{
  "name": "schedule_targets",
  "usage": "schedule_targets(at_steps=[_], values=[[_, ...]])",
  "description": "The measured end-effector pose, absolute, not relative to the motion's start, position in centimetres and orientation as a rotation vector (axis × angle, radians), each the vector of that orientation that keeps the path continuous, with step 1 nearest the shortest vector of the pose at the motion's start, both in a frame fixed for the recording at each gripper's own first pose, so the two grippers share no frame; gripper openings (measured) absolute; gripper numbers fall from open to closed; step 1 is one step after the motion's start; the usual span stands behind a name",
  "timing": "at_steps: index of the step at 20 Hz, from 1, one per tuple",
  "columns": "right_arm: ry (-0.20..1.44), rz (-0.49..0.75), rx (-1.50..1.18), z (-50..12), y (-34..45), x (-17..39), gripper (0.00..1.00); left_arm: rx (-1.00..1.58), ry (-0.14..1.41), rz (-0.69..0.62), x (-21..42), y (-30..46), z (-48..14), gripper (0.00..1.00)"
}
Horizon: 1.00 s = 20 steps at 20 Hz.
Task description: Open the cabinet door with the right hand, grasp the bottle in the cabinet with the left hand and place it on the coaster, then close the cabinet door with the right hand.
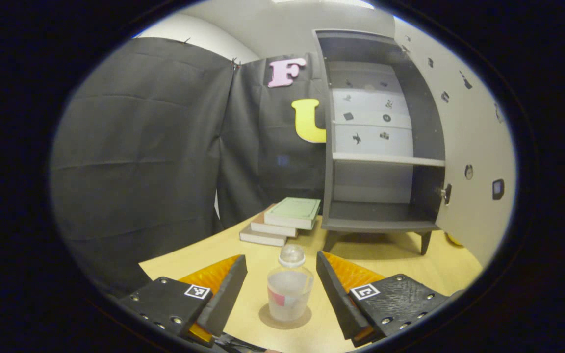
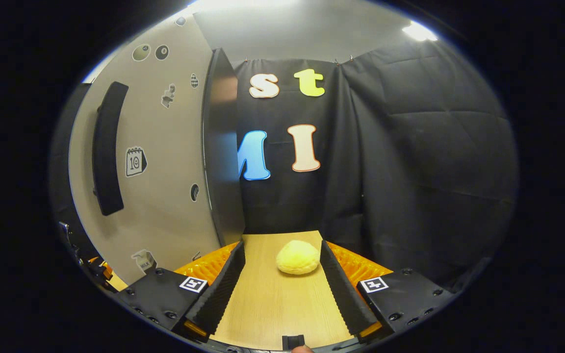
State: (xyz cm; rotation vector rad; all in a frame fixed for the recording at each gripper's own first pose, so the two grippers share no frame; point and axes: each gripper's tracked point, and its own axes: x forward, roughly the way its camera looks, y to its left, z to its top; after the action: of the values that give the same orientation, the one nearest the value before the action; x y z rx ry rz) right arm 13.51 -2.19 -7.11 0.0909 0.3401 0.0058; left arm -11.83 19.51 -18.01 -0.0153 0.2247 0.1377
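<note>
Clear plastic bottle stands on my round brown coaster, seemingly untouched between spread left gripper fingers; right gripper gapes, holding nothing; white cabinet door open.

A tabletop of pale wood-look laminate, smooth and matt. On it, a translucent plastic bottle with a clear domed cap stands on a thin brown coaster with a dull finish. The cabinet has matt grey painted panels; its open door is smooth, with a matt black handle. Paper-covered books lie stacked. Creased black cloth hangs behind. A yellow, rough-textured lump.
</note>
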Motion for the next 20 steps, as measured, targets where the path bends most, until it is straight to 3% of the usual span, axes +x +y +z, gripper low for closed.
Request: schedule_targets(at_steps=[7,8,9,11,14,15,16,18,19,20], values=[[0.276,0.091,0.138,-3.1,0.6,14.5,0.98,-0.011,0.143,0.107,-12.1,19.4,-5.9,0.85],[0.268,0.098,0.145,-2.5,1.0,14.8,0.94,-0.004,0.139,0.103,-11.9,19.4,-4.3,0.85],[0.261,0.100,0.148,-1.8,1.3,15.0,0.98,0.005,0.135,0.100,-11.7,19.7,-3.0,0.90],[0.246,0.105,0.143,-0.2,1.9,15.2,0.98,0.022,0.123,0.086,-11.2,19.9,-0.6,0.85],[0.214,0.111,0.120,2.3,3.0,15.3,0.98,0.001,0.117,0.010,-9.9,19.0,1.6,0.88],[0.203,0.112,0.112,3.0,3.5,15.2,0.93,-0.018,0.111,-0.011,-9.5,18.9,2.1,0.88],[0.186,0.107,0.102,3.6,3.7,15.1,0.98,-0.030,0.104,-0.023,-9.2,19.2,2.5,0.86],[0.157,0.105,0.082,4.5,4.8,15.0,0.98,-0.034,0.087,-0.027,-8.6,20.1,2.8,0.88],[0.158,0.114,0.078,4.6,5.6,15.0,0.93,-0.032,0.087,-0.031,-8.4,20.5,2.7,0.85],[0.161,0.099,0.065,4.6,5.5,15.1,0.98,-0.033,0.086,-0.041,-8.2,20.7,2.6,0.90]])
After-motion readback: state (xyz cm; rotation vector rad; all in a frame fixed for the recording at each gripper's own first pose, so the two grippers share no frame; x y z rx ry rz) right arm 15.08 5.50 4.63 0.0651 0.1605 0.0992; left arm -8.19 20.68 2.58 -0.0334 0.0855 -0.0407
